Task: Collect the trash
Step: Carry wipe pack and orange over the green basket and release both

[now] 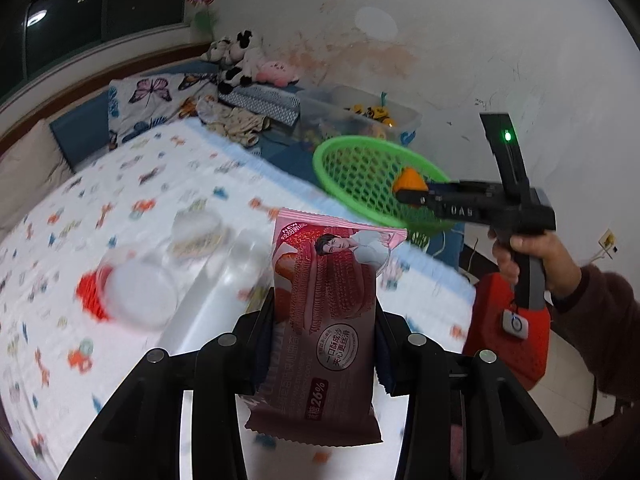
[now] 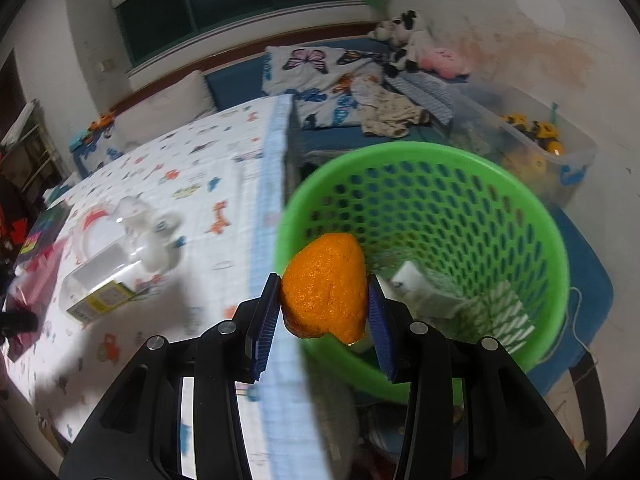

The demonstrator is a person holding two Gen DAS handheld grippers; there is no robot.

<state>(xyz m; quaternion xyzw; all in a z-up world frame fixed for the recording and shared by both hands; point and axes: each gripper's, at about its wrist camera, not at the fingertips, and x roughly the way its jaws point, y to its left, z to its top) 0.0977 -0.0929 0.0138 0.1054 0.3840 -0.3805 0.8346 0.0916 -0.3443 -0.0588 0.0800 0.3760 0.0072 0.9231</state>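
Note:
My left gripper (image 1: 325,336) is shut on a pink snack wrapper (image 1: 328,320) and holds it upright above the bed. My right gripper (image 2: 324,308) is shut on a piece of orange peel (image 2: 325,285) just over the near rim of a green mesh basket (image 2: 480,184). The basket holds white and striped paper scraps (image 2: 460,300). In the left wrist view the right gripper (image 1: 412,190) with the peel (image 1: 409,180) sits at the basket (image 1: 360,176), right of the wrapper.
The bed sheet (image 1: 120,200) carries a clear plastic cup with a red lid (image 1: 132,292), a clear container (image 1: 198,232) and a small box (image 2: 100,300). A clear toy bin (image 2: 540,148), pillows and plush toys lie behind. A red stool (image 1: 504,340) stands at the right.

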